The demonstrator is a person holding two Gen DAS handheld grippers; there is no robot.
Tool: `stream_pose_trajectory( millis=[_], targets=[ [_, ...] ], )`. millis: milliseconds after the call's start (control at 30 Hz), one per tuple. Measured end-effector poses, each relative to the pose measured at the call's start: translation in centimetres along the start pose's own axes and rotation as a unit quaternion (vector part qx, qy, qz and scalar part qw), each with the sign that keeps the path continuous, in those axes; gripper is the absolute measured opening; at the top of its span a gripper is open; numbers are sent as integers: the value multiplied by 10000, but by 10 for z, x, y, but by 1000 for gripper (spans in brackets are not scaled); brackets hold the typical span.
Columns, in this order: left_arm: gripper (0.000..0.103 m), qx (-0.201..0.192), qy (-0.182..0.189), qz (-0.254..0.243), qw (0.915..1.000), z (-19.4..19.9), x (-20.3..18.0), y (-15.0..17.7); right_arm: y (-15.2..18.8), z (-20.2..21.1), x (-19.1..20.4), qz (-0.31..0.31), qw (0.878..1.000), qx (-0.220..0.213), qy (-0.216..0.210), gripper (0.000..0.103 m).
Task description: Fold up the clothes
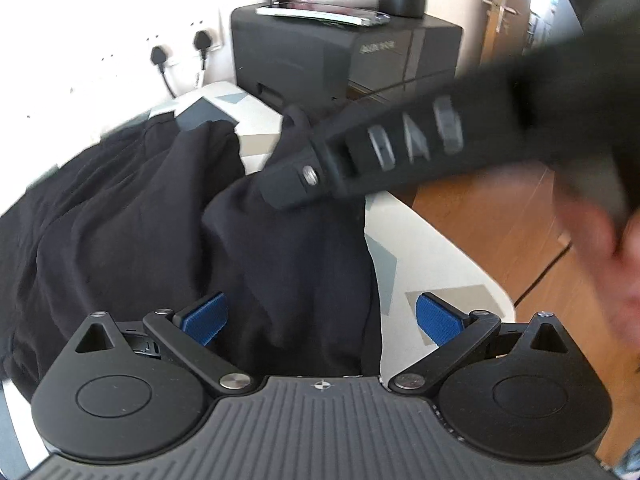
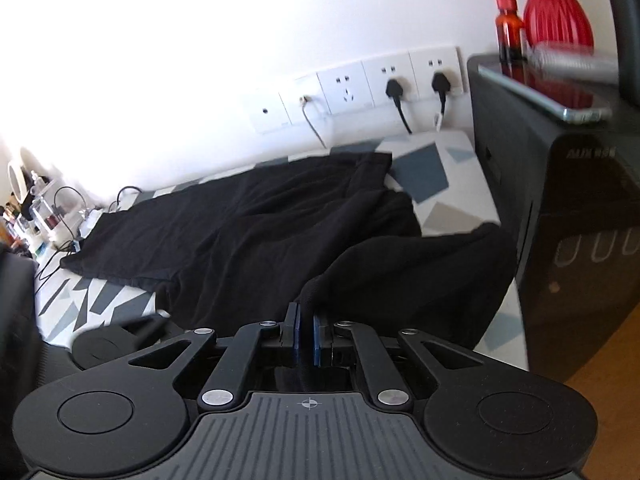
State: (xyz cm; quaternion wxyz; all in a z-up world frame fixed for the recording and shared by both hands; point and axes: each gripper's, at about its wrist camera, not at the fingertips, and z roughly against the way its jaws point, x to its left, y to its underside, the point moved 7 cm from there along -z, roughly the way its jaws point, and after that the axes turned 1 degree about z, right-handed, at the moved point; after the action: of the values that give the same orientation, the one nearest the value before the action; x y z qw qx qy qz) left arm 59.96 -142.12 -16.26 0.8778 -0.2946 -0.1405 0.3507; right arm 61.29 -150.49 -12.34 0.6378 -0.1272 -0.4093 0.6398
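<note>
Surface: table under a white cloth with grey geometric patches point(image 2: 432, 176), white wall with sockets behind; far left of the right-wrist frame, a clutter of small bottles and cables point(image 2: 36, 216); black crumpled fabric garment point(image 2: 248, 224) spread across frame centre, one portion flat toward the left, bunched and lifted lower centre; right gripper point(image 2: 306, 338) pads pressed together, pinching a garment edge; black boxy appliance point(image 2: 568, 216) at right, red ribbed vase point(image 2: 558, 16) on top. Left-wrist view: left gripper point(image 1: 320, 320) fingers spread wide, nothing between, hovering over the garment's near edge at lower centre. Judgement: early stage; no clean fold visible, garment still rumpled; flattening and every fold remain.
</note>
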Motion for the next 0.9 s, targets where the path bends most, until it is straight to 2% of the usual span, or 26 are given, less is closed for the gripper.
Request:
stream_pose_trajectory(
  millis=[67, 167, 200, 267, 300, 333, 400, 433, 500, 533, 567, 667, 733, 833, 900],
  targets=[
    [102, -22, -237, -137, 9996, -5, -3, 1, -3, 4, -3, -121, 9999, -39, -80, 5],
    [96, -95, -518, -159, 9985, -9, -3, -2, -5, 6, -5, -286, 9993, -78, -227, 5],
    [93, -139, -605, -150, 9980, -8, -1, -3, -5, 6, -4, -324, 9990, -93, -280, 5],
    [81, -240, -741, -98, 9969, -5, 5, -4, -6, 7, -3, -394, 9984, -146, -387, 5],
    [62, -236, -725, -42, 9971, -4, 8, -4, -6, 8, -2, -427, 9979, -189, -440, 5],
    [35, -206, -681, 22, 9975, -3, 10, -3, -7, 8, -2, -437, 9977, -227, -457, 5],
    [15, -148, -593, 149, 9980, -2, 15, -1, -6, 8, -2, -434, 9980, -265, -380, 6],
    [13, -178, -589, 223, 9979, 2, 19, -1, -6, 8, -4, -446, 9981, -268, -318, 10],
    [12, -308, -630, 383, 9968, 14, 28, -1, -6, 9, -10, -564, 9978, -325, -94, 29],
    [11, -373, -650, 463, 9961, 20, 32, -1, -5, 10, -14, -627, 9974, -355, 22, 49],
    [11, -447, -681, 604, 9948, 28, 41, -1, -6, 14, -19, -712, 9963, -448, 150, 59],
    [10, -680, -859, 1090, 9880, 57, 73, -2, -5, 24, -42, -1107, 9911, -648, 364, 63],
    [10, -862, -1050, 1335, 9817, 78, 96, -3, -3, 24, -59, -1341, 9874, -629, 562, 64],
    [9, -1195, -1379, 1709, 9682, 112, 130, -5, 6, 17, -77, -1529, 9834, -445, 870, 64],
    [7, -1455, -1628, 1959, 9560, 137, 152, -6, 13, 8, -83, -1599, 9818, -305, 975, 65]
  ],
)
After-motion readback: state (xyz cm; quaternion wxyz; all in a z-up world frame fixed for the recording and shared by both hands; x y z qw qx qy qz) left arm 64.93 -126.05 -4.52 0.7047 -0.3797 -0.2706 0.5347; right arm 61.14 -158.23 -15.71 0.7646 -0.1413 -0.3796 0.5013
